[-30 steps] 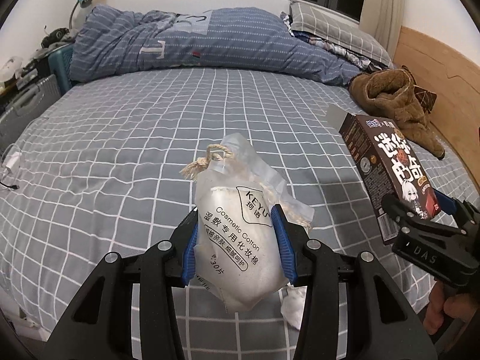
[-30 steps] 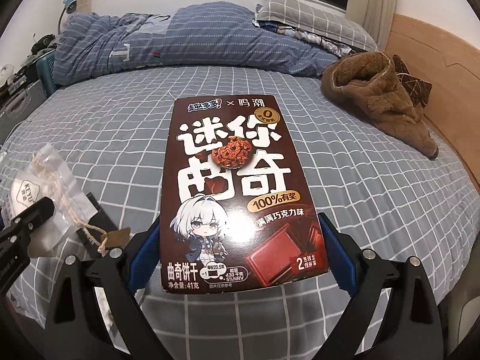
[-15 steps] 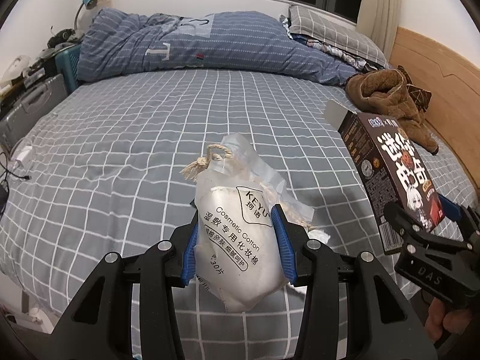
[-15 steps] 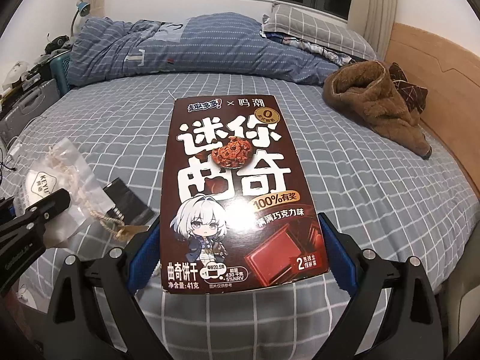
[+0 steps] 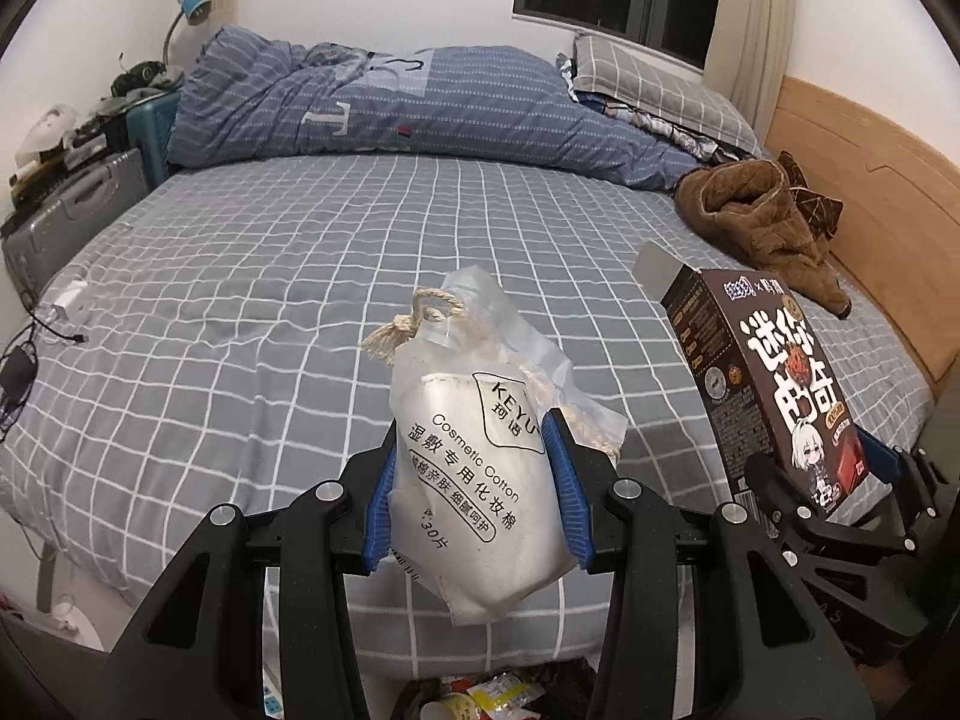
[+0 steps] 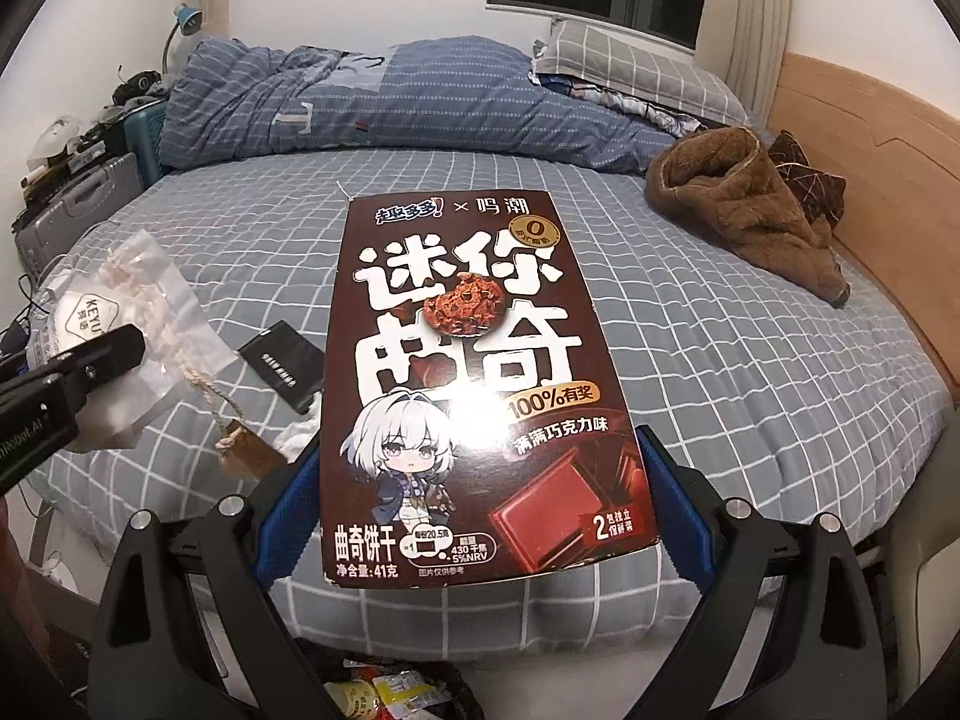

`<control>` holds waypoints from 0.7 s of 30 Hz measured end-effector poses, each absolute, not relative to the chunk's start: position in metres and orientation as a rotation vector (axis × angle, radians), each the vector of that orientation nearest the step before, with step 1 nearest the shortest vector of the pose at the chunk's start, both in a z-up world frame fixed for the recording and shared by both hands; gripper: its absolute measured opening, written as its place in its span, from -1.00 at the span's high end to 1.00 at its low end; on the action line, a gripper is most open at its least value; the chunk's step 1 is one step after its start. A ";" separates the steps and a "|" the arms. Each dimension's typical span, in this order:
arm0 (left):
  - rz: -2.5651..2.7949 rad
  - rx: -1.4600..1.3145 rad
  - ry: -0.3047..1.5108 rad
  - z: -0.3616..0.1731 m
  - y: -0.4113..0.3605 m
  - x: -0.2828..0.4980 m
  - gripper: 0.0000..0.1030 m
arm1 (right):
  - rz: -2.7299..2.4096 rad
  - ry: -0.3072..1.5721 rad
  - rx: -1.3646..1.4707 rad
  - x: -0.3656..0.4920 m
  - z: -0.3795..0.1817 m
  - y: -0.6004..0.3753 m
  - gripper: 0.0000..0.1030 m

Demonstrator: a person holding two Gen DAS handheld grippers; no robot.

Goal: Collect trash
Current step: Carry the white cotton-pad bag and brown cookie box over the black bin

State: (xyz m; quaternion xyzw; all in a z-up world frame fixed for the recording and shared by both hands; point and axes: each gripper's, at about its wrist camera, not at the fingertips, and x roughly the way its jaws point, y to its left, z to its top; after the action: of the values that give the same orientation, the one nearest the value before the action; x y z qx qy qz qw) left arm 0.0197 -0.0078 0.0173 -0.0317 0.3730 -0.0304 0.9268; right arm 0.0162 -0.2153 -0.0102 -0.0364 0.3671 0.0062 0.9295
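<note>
A white cosmetic cotton bag (image 5: 474, 468) with a twine drawstring is clamped between the blue pads of my left gripper (image 5: 477, 486), held above the near edge of the bed. My right gripper (image 6: 480, 504) is shut on a brown cookie box (image 6: 474, 384), its printed front facing the camera. The left wrist view shows the box (image 5: 774, 384) at the right with its top flap open. From the right wrist camera, the bag (image 6: 120, 324) and a left finger (image 6: 72, 372) appear at the left. A trash bin with wrappers (image 5: 492, 693) shows at the bottom edge, below both grippers.
The grey checked bed (image 5: 270, 300) carries a black wallet-like item (image 6: 282, 366), a crumpled tissue (image 6: 297, 438), a brown fleece garment (image 5: 762, 222) and a blue duvet (image 5: 390, 108). A grey suitcase (image 5: 72, 210) and cables (image 5: 36, 348) lie left; a wooden headboard (image 5: 864, 204) stands right.
Both grippers have drawn back from the bed and risen a little, each keeping its item. The bed's near edge and the trash bin have come into view below.
</note>
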 end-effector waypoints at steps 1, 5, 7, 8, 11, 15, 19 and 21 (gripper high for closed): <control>-0.063 -0.067 0.769 0.017 -0.007 0.014 0.16 | 0.015 0.752 -0.076 0.012 -0.010 -0.214 -0.75; -0.064 -0.063 0.788 0.011 -0.008 0.001 0.16 | 0.021 0.760 -0.077 -0.001 -0.011 -0.215 -0.75; -0.068 -0.063 0.798 0.007 -0.009 -0.007 0.16 | 0.021 0.764 -0.074 -0.007 -0.012 -0.214 -0.75; -0.069 -0.065 0.803 0.005 -0.008 -0.011 0.16 | 0.020 0.769 -0.070 -0.011 -0.013 -0.214 -0.75; -0.072 -0.070 0.817 0.001 -0.010 -0.023 0.16 | 0.015 0.784 -0.055 -0.025 -0.017 -0.216 -0.75; -0.076 -0.070 0.835 -0.006 -0.011 -0.040 0.16 | 0.007 0.803 -0.037 -0.044 -0.024 -0.219 -0.75; -0.083 -0.064 0.854 -0.014 -0.013 -0.056 0.16 | 0.006 0.816 -0.033 -0.061 -0.028 -0.220 -0.75; -0.083 -0.061 0.862 -0.017 -0.013 -0.065 0.16 | 0.008 0.821 -0.033 -0.069 -0.030 -0.219 -0.75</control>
State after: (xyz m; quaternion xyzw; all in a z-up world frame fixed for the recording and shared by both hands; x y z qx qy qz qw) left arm -0.0649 -0.0132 -0.0171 -0.0298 0.4176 -0.0404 0.9072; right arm -0.0688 -0.2192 -0.0302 -0.0161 0.3989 0.0037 0.9168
